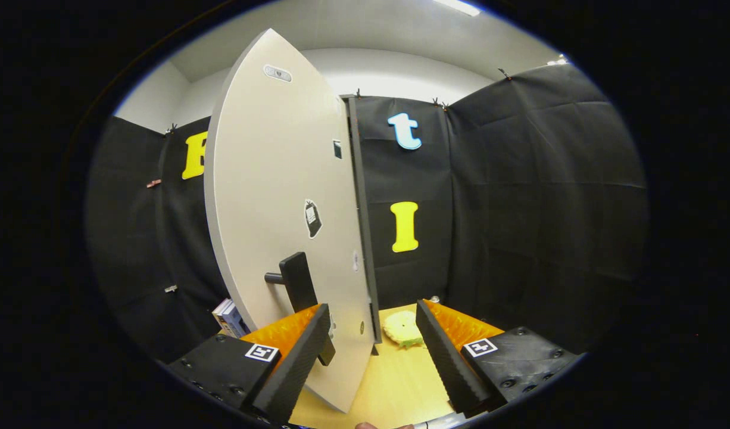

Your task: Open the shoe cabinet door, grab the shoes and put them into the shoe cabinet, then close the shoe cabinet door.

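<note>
My gripper [374,351] is released, its two fingers stand wide apart and they press on nothing. The shoe cabinet door [281,226] stands in front of me, swung open so that I look along its pale face at a slant. Its free edge comes down between my fingers, nearer to the left one, and I cannot tell if the left finger [296,357] touches it. The dark handle [299,292] sticks out of the door face just above and behind the tip of my left finger, and its lower end passes behind that finger. A dark sticker [312,218] sits on the door higher up. Behind the door, the thin dark edge of the cabinet frame [360,220] runs upright. To the right of the door edge there is open room: the light wooden surface [395,375] reaches forward between my fingers, and a pale yellowish round thing [404,329] lies on it just ahead of the right finger [445,351]; I cannot tell what it is. Some boxes [229,317] stand low at the left, behind the door.
</note>
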The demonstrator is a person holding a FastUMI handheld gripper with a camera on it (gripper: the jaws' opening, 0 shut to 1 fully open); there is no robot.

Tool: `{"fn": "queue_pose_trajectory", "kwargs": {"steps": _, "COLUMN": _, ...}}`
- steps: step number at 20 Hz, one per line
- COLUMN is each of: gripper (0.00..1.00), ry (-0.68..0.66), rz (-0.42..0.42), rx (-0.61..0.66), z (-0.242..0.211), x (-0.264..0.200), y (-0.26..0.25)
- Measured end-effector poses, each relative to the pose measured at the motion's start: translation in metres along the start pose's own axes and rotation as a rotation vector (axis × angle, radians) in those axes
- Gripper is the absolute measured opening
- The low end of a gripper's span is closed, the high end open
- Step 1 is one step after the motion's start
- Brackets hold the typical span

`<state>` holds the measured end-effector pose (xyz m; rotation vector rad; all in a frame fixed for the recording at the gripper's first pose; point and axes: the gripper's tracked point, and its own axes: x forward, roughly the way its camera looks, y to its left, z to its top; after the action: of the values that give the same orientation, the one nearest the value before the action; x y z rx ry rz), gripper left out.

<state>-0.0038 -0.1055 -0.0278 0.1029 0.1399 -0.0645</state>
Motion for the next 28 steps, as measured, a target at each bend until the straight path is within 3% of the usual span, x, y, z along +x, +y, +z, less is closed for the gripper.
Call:
{"fn": "queue_pose_trajectory", "kwargs": {"steps": 14, "gripper": 0.98, "ry": 0.027, "rz": 0.144, "rx": -0.002, "z": -0.017, "x": 0.078, "y": 0.144}}
{"fn": "queue_pose_trajectory", "kwargs": {"steps": 20, "gripper": 0.98, "ry": 0.048, "rz": 0.164, "rx": -0.001, "z": -0.031, "x": 0.127, "y": 0.2}}
{"fn": "queue_pose_trajectory", "kwargs": {"steps": 28, "gripper": 0.98, "ry": 0.007, "rz": 0.133, "rx": -0.015, "z": -0.03, "x": 0.176, "y": 0.23}}
